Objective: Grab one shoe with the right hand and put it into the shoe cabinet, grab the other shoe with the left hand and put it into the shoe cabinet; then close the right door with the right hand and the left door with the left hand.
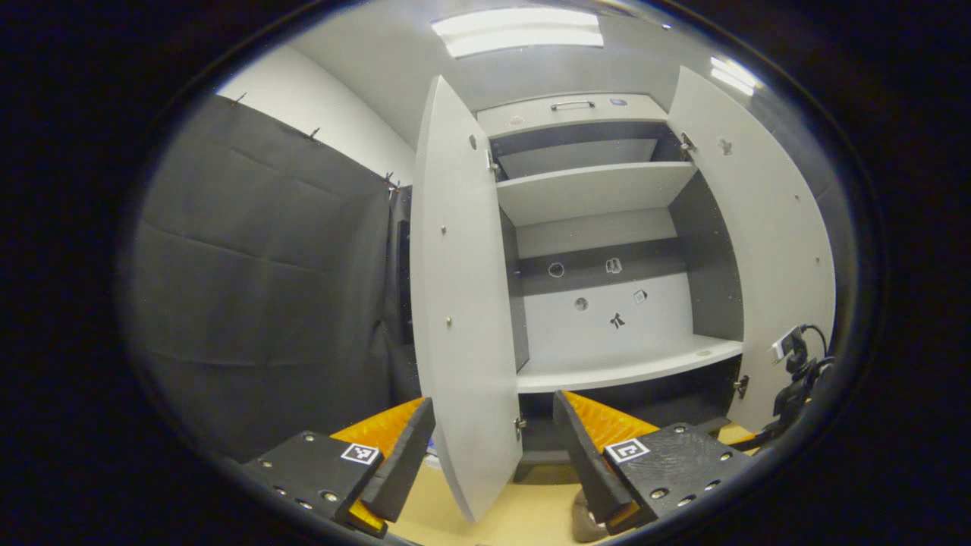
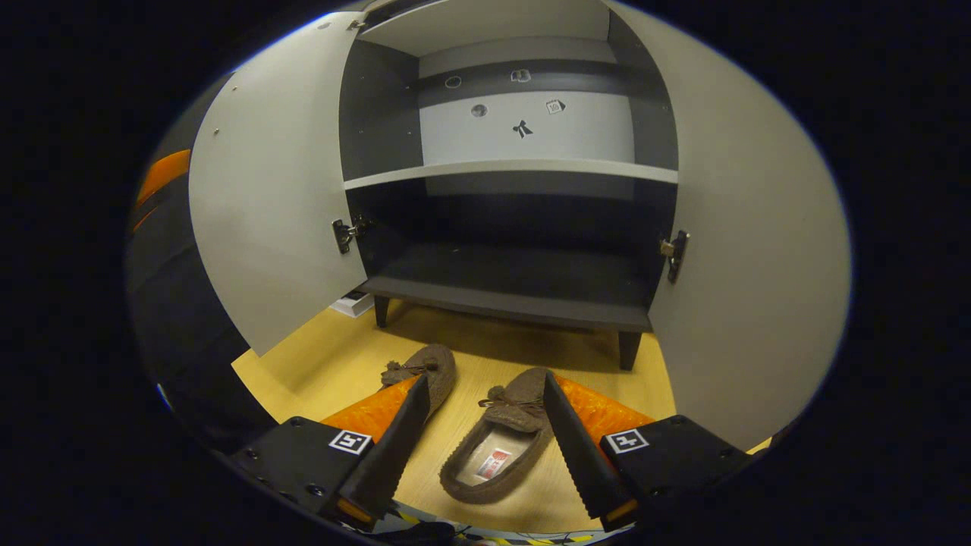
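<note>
Two brown fuzzy slippers lie on the wooden floor in front of the shoe cabinet [image 2: 516, 303]. In the right gripper view, the nearer slipper [image 2: 497, 447] lies between the fingers of my right gripper [image 2: 485, 383], which is open and hangs above it without touching. The other slipper [image 2: 425, 368] lies just left, partly behind the left finger. Both cabinet doors stand wide open: left door [image 2: 273, 197], right door [image 2: 751, 250]. In the left gripper view my left gripper [image 1: 493, 402] is open, holds nothing, and faces the left door's [image 1: 463, 303] edge.
The cabinet has a dark bottom compartment [image 2: 523, 265], pale shelves [image 1: 622, 364] above and short legs [image 2: 628, 350]. A white flat object [image 2: 353, 303] lies on the floor under the left door. A small camera on a black mount [image 1: 793, 364] stands beside the right door [image 1: 758, 243].
</note>
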